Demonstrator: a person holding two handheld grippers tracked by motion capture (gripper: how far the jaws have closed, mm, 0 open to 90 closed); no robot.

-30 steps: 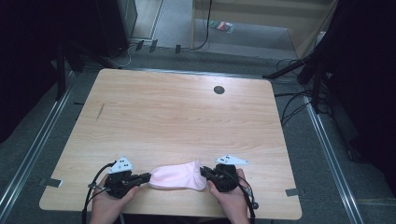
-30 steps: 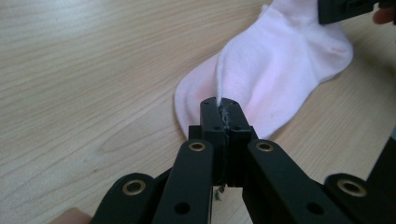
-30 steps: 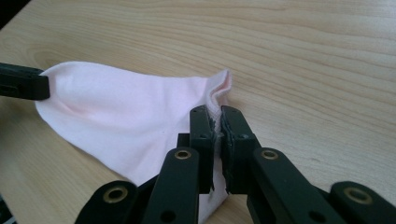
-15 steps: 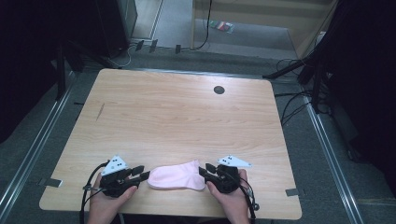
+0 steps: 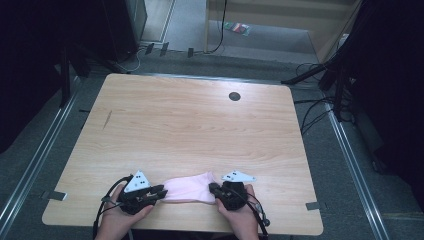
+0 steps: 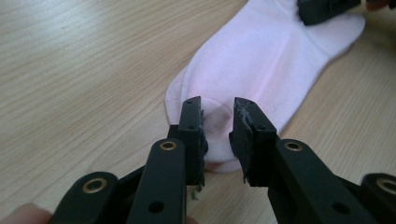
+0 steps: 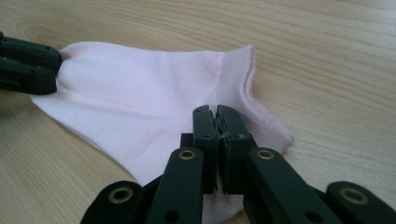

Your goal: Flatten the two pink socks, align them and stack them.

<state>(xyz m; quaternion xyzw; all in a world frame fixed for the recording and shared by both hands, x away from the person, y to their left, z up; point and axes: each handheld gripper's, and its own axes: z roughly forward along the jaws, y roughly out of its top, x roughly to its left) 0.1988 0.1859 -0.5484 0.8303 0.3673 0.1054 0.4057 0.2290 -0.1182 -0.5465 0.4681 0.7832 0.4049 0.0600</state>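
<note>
A pale pink ankle sock point(image 5: 187, 189) lies flat near the front edge of the wooden table point(image 5: 200, 120), between my two grippers. My left gripper point(image 5: 161, 191) is at its left end. In the left gripper view point(image 6: 217, 116) the jaws stand apart with the sock's rounded end point(image 6: 261, 60) in the gap; they have just been closing and the pads are not pressing on it. My right gripper point(image 5: 212, 189) is at the sock's right end. In the right gripper view point(image 7: 217, 112) its jaws have closed together on the cloth point(image 7: 140, 93) near the cuff.
A small black round cap point(image 5: 234, 96) sits in the tabletop at the back right. The table's front edge runs just under both hands. Cables point(image 5: 320, 110) trail over the floor to the right of the table. Metal rails flank it on both sides.
A second ago the sock was held long between both grippers. Half a second ago the left gripper stood just off its end; now its tips are back over that end. Both hands stayed put.
</note>
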